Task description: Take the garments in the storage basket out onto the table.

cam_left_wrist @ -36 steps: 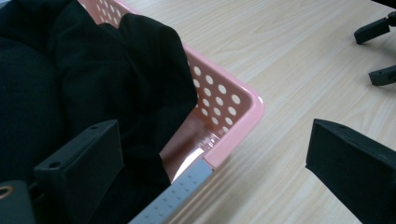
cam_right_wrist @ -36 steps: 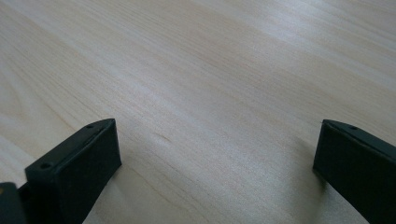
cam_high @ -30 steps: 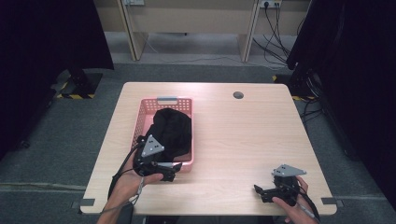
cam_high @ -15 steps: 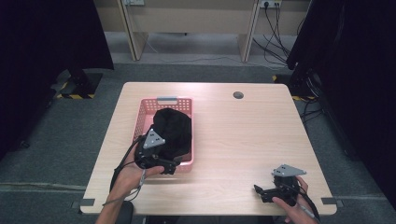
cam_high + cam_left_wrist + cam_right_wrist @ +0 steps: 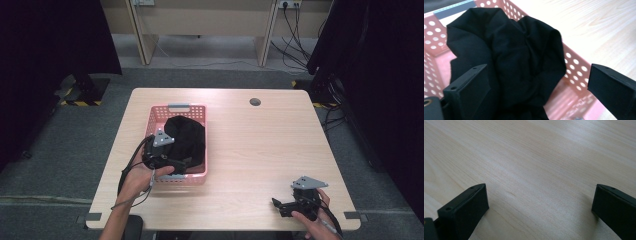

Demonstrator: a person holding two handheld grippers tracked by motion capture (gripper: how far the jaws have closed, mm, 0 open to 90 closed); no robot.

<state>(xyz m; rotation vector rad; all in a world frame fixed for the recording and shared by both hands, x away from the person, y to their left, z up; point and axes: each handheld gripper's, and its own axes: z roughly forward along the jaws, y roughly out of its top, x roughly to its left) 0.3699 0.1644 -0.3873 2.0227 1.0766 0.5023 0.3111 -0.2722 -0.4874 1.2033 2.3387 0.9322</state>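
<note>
Reaching step, judged from the pose; left gripper [image 5: 172,165] over the near end of the pink basket [image 5: 178,108], jaws spread wide, nothing between them yet; black cloth [image 5: 186,137] bunched inside the basket, at the left part of the table [image 5: 260,150], draping a little over the right wall; right gripper [image 5: 285,207] resting at the near right corner, jaws also apart, holding nothing; next, probably lowering onto a thick fold and closing, away from the perforated wall.

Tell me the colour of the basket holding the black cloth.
The basket is pink with round holes in its walls; the left gripper view shows it best.
</note>
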